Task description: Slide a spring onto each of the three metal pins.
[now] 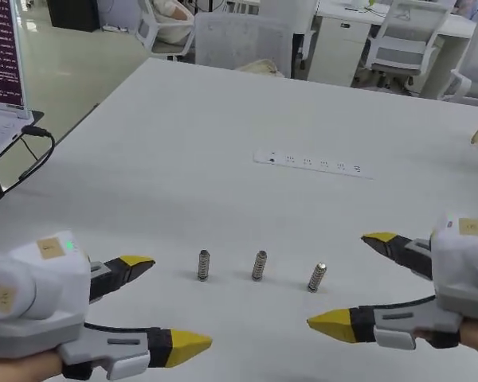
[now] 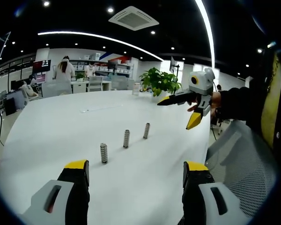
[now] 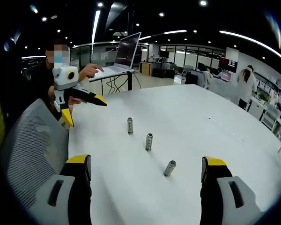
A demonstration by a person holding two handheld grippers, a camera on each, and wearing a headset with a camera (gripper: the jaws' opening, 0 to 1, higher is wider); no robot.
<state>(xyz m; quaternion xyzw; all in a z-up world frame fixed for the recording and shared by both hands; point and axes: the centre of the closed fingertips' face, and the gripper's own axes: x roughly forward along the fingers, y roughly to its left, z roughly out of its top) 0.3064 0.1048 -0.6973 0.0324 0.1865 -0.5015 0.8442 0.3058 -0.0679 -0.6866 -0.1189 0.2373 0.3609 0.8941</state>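
Note:
Three short metal pins stand in a row on the white table (image 1: pixel 223 119), each with a coiled spring around it: the left spring (image 1: pixel 204 265), the middle spring (image 1: pixel 259 265) and the right spring (image 1: pixel 317 276), which leans a little. They appear again as springs (image 2: pixel 126 138) in the left gripper view and springs (image 3: pixel 149 141) in the right gripper view. My left gripper (image 1: pixel 175 302) hovers open to the left of the row, holding nothing. My right gripper (image 1: pixel 342 280) is open just right of the leaning spring, apart from it.
A white power strip (image 1: pixel 314 165) lies across the table behind the pins. A laptop (image 1: pixel 0 72) with a black cable (image 1: pixel 40 143) sits off the left edge. Office chairs (image 1: pixel 239 36) stand beyond the far edge. A mesh chair back (image 3: pixel 33 140) is close behind me.

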